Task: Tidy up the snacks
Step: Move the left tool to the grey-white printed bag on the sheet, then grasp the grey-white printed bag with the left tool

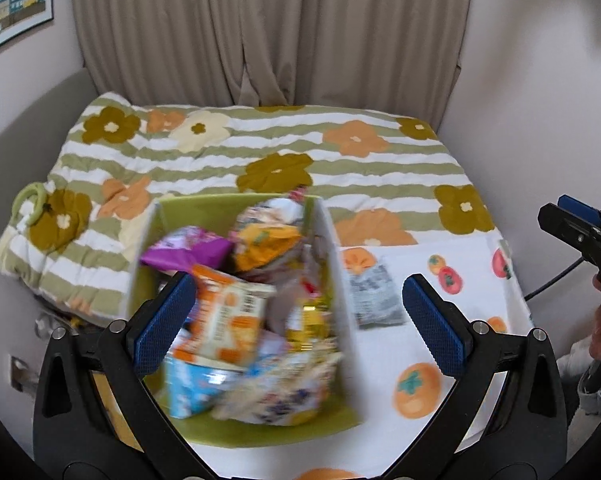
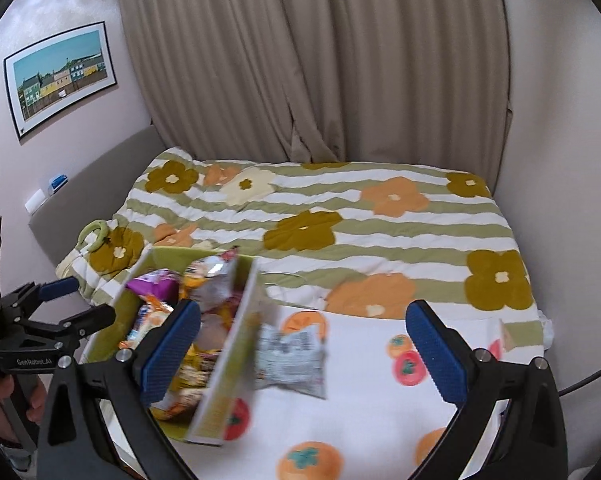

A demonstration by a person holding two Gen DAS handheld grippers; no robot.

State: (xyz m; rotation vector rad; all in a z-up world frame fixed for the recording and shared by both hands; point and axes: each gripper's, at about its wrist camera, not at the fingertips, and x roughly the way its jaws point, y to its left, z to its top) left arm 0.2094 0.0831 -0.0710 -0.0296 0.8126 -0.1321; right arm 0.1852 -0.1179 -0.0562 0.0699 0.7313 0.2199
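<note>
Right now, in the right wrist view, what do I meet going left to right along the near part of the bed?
Left gripper → green box full of snacks → loose silver snack packet on the persimmon-print cloth → right gripper's right finger.

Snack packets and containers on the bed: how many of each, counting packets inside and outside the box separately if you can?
Green box: 1
Packet outside the box, grey-white: 1
Packets inside the box: several, blurred and overlapping, cannot count exactly
Total countable: 2
</note>
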